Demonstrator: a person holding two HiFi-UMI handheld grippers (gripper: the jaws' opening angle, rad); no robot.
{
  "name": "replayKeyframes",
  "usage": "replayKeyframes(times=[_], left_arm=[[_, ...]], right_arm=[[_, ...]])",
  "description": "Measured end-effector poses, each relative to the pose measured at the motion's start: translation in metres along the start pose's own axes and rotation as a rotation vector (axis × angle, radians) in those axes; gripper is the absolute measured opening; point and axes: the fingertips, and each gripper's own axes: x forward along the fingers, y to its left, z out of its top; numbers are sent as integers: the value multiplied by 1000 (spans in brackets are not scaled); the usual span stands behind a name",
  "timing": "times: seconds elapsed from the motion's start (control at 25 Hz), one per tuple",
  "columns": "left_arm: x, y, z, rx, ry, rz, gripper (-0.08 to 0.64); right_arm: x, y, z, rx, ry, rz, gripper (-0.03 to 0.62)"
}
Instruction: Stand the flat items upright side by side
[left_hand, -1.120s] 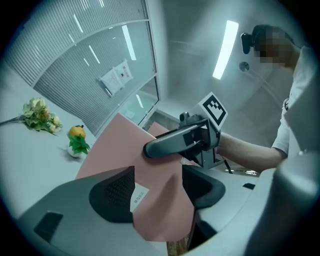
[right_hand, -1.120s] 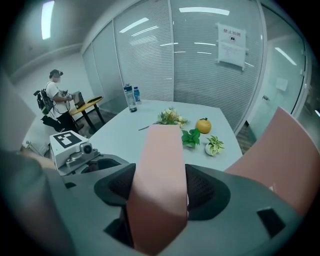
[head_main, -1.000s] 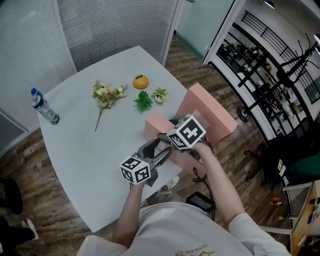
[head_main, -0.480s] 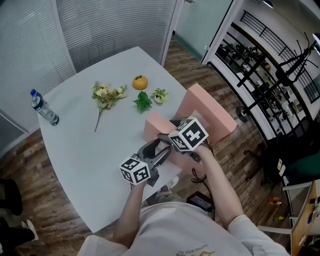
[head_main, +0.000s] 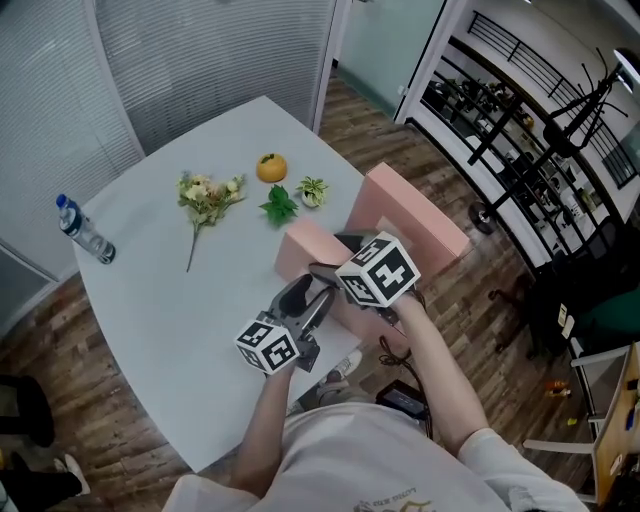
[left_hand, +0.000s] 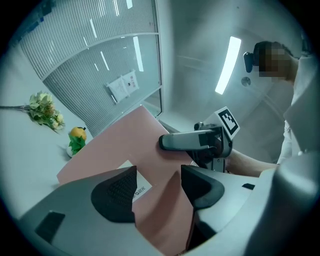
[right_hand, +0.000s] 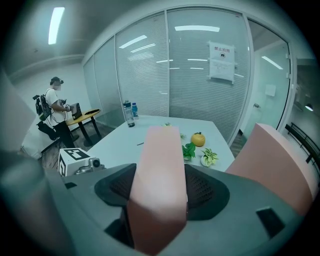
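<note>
Head view: just right of centre, over the white table (head_main: 170, 300), a near pink slab (head_main: 303, 250) raised on edge, met by the left gripper (head_main: 305, 298) from the lower part of the frame and by the right gripper (head_main: 338, 248) from the right; actual contact masked there by the marker cubes. To its upper right, a far pink slab (head_main: 415, 215) by the table's rim; touching the near one or not, cannot tell. Well apart in the upper left of the table: flowers (head_main: 205, 193), an orange (head_main: 271, 167), a bottle (head_main: 85, 232). Left gripper view: near slab filling mid-frame and running down between both pads, left pad over its white label (left_hand: 141, 187), right pad against its other side, so pinched rather than spread free. One finger of the right gripper seen laid on the slab at centre right. Right gripper view: narrow edge of the same slab rising straight up the middle, both ribbed pads pressed on its broad faces; far slab at the right edge of frame, orange beyond at centre.
</note>
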Motion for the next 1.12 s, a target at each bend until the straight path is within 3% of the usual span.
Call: replayKeyframes(times=[0.32,1.12], left_arm=[[-2,2,14,-16,-48,19,276],[-5,-13,32,55,-106,32,276]], right_arm=[[-26,-3,29,28,-207,-11,310],[-70,6,33,-40,-477,-33,311]])
